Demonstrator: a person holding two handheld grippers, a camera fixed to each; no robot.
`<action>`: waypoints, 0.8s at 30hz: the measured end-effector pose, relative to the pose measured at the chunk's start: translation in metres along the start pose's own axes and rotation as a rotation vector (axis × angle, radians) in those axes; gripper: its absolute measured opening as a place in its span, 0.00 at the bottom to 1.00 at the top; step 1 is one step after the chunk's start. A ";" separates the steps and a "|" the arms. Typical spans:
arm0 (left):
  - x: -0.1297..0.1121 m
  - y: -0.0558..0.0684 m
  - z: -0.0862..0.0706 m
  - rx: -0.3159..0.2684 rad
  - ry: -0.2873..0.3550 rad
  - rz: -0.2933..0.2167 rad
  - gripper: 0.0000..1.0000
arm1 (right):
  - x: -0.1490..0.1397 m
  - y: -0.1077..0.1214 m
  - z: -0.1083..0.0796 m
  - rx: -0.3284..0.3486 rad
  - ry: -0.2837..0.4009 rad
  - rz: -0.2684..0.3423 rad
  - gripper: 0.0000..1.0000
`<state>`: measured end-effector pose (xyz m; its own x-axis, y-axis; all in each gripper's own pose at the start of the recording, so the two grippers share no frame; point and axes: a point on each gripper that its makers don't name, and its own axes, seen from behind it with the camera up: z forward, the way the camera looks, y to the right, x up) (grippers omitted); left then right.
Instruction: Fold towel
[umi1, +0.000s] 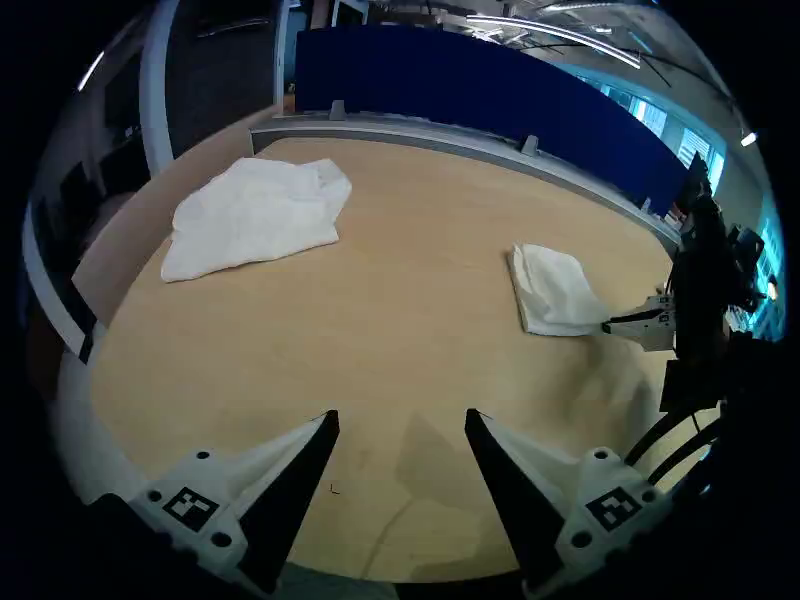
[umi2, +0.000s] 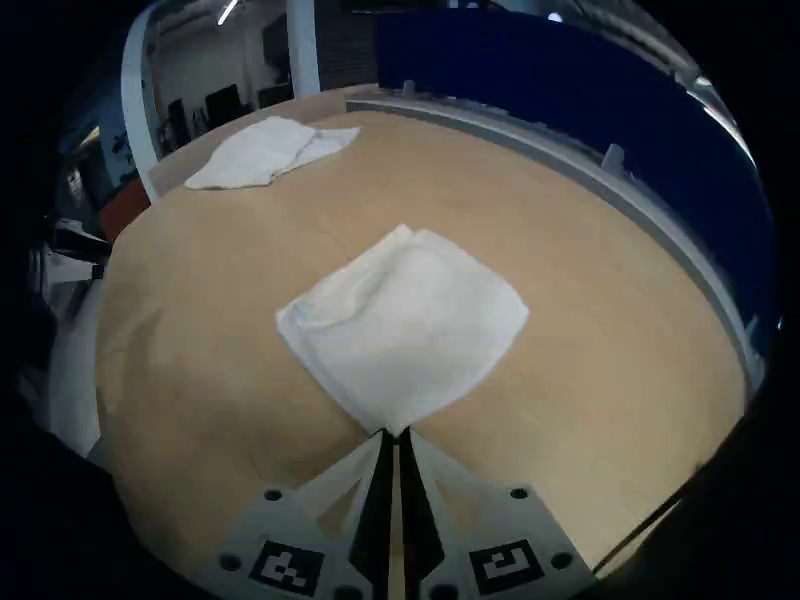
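Well, the folded towel (umi2: 405, 325) lies flat on the worktop (umi2: 620, 330), diamond-wise, its near corner pointing at the right tool (umi2: 396, 438), closed to a slit there (pinching or not, I cannot tell), while the left tool (umi1: 401, 418) gapes wide, 1 crumpled towel (umi1: 255, 215) well beyond.

Surface under my jaws: one light wooden table (umi1: 400, 340) with a curved edge. Two white items lie directly on it, well apart: a folded towel (umi2: 405, 325) and a rumpled towel (umi1: 255, 215) near the far rim.
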<state>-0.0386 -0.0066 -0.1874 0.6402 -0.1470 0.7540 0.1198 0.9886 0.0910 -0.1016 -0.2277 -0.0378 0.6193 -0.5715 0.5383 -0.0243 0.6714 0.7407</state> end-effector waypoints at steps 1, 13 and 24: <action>0.001 0.000 0.000 0.000 0.003 0.000 0.93 | 0.007 0.000 -0.003 0.001 0.012 -0.005 0.04; 0.021 0.003 -0.005 -0.012 0.048 -0.002 0.94 | 0.091 0.015 -0.050 -0.020 0.144 -0.077 0.03; 0.033 0.008 -0.009 -0.029 0.076 0.006 0.94 | 0.142 0.034 -0.094 -0.040 0.219 -0.121 0.03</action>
<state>-0.0093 -0.0034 -0.1675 0.6970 -0.1440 0.7025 0.1366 0.9884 0.0671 0.0599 -0.2418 0.0260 0.7713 -0.5357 0.3436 0.0884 0.6249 0.7757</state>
